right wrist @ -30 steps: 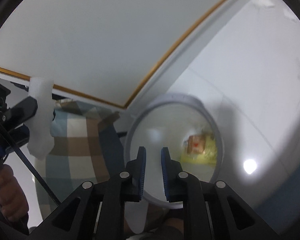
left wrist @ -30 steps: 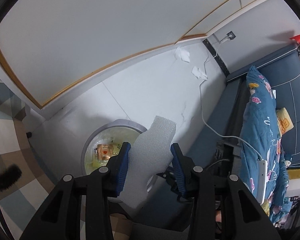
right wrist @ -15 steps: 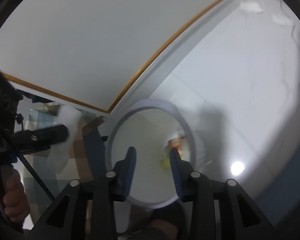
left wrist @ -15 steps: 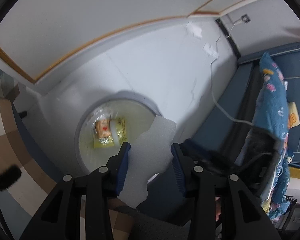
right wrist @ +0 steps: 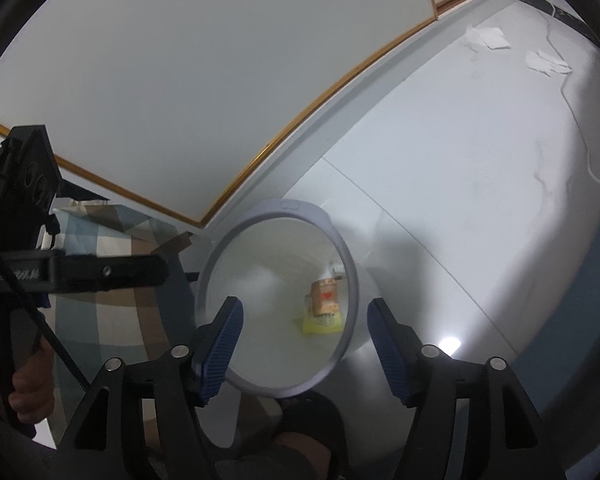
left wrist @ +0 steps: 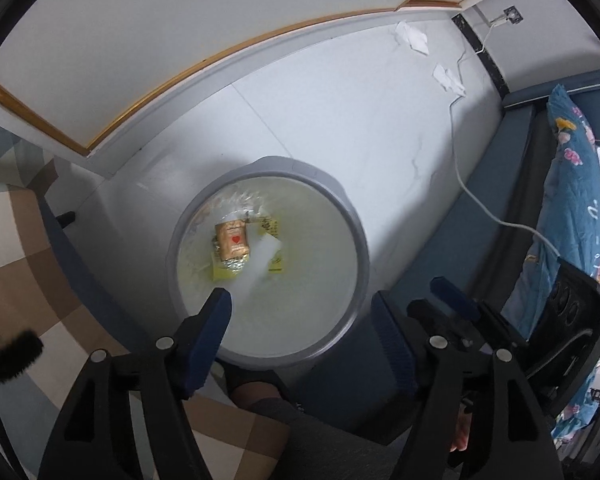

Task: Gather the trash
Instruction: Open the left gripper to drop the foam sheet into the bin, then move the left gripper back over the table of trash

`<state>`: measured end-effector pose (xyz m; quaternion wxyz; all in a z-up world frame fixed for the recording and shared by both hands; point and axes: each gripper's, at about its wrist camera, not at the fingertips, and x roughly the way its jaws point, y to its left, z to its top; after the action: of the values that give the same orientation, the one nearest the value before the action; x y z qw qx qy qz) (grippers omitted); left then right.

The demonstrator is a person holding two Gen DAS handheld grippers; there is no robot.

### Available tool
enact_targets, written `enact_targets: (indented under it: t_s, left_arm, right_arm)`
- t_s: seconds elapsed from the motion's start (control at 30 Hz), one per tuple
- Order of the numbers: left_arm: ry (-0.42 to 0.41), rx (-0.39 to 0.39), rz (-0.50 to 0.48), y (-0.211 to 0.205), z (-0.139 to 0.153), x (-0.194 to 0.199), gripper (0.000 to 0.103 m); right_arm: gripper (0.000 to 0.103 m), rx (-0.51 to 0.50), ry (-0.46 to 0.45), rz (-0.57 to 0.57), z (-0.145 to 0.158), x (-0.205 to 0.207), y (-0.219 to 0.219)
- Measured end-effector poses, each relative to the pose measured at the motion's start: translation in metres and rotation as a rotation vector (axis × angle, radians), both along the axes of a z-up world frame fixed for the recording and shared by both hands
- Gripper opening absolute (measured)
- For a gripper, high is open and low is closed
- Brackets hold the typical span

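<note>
both grippers hover over the round grey bin (left wrist: 362, 248), each with its jaws just spread wide and nothing between them. the left gripper (left wrist: 304, 320) has let go of the white foam piece (left wrist: 260, 258), which lies blurred inside the bin beside a tan wrapper (left wrist: 232, 244). the right gripper (right wrist: 304, 340) is empty. two crumpled tissues (left wrist: 414, 38) lie on the floor by the wall.

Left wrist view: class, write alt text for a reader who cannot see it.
The open left claw points down over a round grey bin holding a white foam piece and snack wrappers. Two crumpled tissues lie on the white floor beyond.
</note>
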<state>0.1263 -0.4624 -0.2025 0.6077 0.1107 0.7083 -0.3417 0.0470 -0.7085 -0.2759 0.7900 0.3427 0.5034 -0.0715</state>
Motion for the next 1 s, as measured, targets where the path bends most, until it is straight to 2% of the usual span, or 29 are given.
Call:
enact_targets:
  t_s: [0.13,0.23,0.37,0.47,0.57,0.8,1.0]
  left_arm:
    - [-0.054,0.008,-0.009,0.003,0.008,-0.003,0.069]
    - [-0.128,0.006,-0.012,0.009,0.021,-0.006,0.069]
    - [-0.209,-0.017,0.014,0.023,0.041,-0.007,0.069]
    - [-0.230,-0.024,0.045,0.033,0.050,-0.008,0.074]
    - [-0.266,-0.039,0.075,0.044,0.065,-0.011,0.076]
    - [-0.422,-0.079,0.131,0.078,0.111,-0.017,0.077]
    - [-0.537,-0.143,0.243,0.129,0.154,-0.020,0.078]
  right_arm:
    - [0.067,0.013,0.001,-0.002,0.002,-0.002,0.002]
    - [0.074,0.008,-0.008,0.000,0.007,-0.002,0.002]
    - [0.078,0.006,-0.026,-0.010,0.017,0.000,0.003]
    - [0.080,0.008,-0.054,-0.011,0.030,0.001,0.006]
    - [0.083,-0.022,-0.089,-0.003,0.049,0.001,0.012]
    - [0.084,-0.105,-0.145,0.001,0.094,-0.005,0.019]
    - [0.084,-0.170,-0.238,-0.008,0.152,-0.008,0.029]
